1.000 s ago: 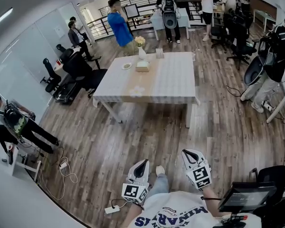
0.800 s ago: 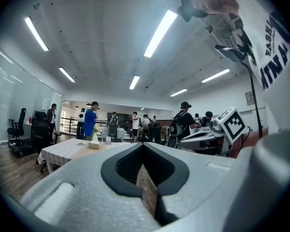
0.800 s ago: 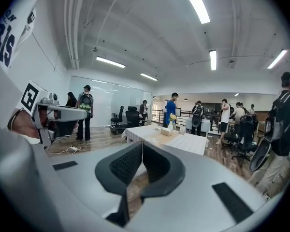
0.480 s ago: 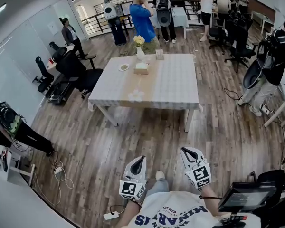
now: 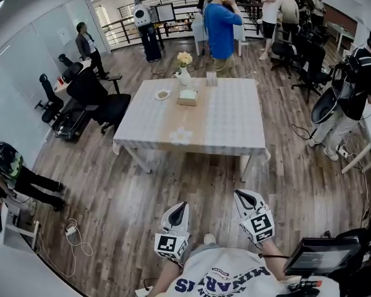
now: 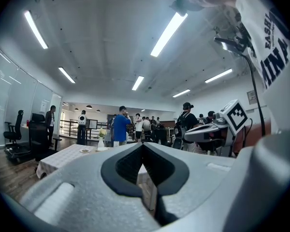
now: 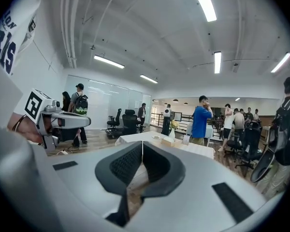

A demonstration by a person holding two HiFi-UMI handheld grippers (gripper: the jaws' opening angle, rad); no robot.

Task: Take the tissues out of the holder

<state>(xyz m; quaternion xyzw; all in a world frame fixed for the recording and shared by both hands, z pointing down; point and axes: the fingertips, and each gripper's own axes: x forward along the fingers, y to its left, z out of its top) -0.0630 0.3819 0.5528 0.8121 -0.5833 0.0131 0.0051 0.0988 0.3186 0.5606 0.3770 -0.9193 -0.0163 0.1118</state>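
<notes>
Since you've been walking in, the table [image 5: 229, 129] sits closer and larger in the head view than a second ago, but you're well short of it, with bare floor between. The tissue holder [image 5: 187, 97] is near the table's far edge, left of centre, just beside the flower vase [image 5: 184, 74], with a small plate [image 5: 162, 94] to its left. Left gripper [image 5: 179, 206] and right gripper [image 5: 243, 195] ride low by your body, same as before, each with jaws pressed together on nothing. So this is approach only; I'd judge no tissue pulled yet. The person in blue [image 5: 222, 23] has shifted rightward behind the far edge.
</notes>
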